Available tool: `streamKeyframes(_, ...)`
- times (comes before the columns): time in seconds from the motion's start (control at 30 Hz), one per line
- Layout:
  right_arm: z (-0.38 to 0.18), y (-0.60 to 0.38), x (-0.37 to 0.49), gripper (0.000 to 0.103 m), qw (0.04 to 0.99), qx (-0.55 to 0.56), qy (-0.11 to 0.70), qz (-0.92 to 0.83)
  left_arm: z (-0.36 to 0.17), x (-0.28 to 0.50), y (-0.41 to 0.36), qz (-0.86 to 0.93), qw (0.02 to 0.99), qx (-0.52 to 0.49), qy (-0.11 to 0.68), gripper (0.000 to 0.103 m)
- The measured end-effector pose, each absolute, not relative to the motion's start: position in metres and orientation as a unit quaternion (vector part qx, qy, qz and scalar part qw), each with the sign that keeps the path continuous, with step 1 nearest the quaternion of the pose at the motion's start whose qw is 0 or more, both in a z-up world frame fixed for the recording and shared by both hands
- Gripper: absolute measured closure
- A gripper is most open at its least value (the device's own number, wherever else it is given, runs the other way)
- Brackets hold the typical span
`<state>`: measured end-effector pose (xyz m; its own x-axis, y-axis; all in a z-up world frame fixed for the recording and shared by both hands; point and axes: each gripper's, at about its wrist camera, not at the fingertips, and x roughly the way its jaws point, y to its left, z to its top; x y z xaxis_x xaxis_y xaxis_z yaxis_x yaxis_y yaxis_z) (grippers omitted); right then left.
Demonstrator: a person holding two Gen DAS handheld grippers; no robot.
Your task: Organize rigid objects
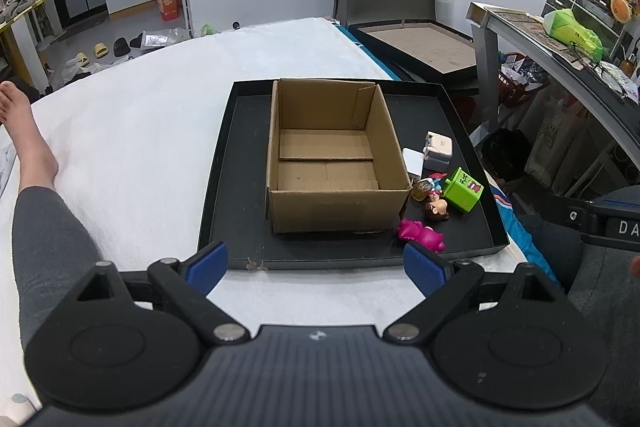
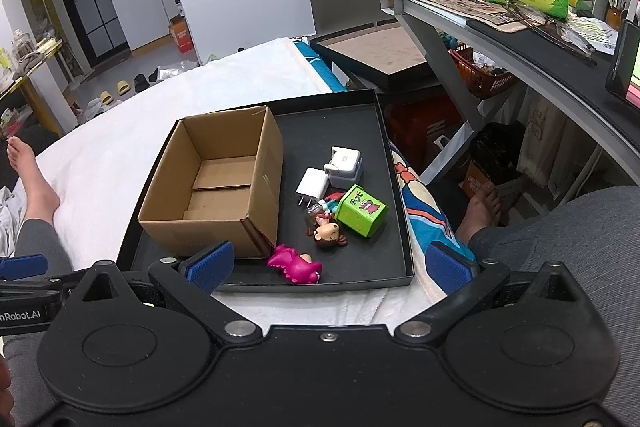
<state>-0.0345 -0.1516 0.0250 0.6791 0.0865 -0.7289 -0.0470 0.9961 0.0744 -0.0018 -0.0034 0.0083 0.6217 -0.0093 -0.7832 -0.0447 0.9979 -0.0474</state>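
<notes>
The rigid objects are lying loose in the lower right part of the black tray (image 2: 394,155), beside the cardboard box (image 2: 216,187), and the box is standing empty in the centre of the left wrist view, so I judge the sorting is not yet begun. Nearest, the left gripper (image 1: 316,265) is hovering before the tray edge with its blue pads spread wide and holding nothing. The right gripper (image 2: 334,265) is also waiting with its fingers wide apart and empty, just in front of the pink toy (image 2: 295,269). A little farther, the brown figure (image 2: 328,233) and the green cube (image 2: 361,211) are lying close together. Behind them, toward the middle of the frame, the white plug (image 2: 311,185) and the white charger (image 2: 344,167) are touching. The tray is resting on the bed (image 1: 140,131), probably to keep everything together within reach.
</notes>
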Motion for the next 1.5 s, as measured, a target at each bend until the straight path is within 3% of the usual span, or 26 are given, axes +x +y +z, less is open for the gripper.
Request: streamKeyframes(1.5,-0.009,-0.171,0.008,0.000,0.901,0.044,0.430,0.048,-0.045,0.062,0.035,0.063,0.876,-0.085,0.471,0.009)
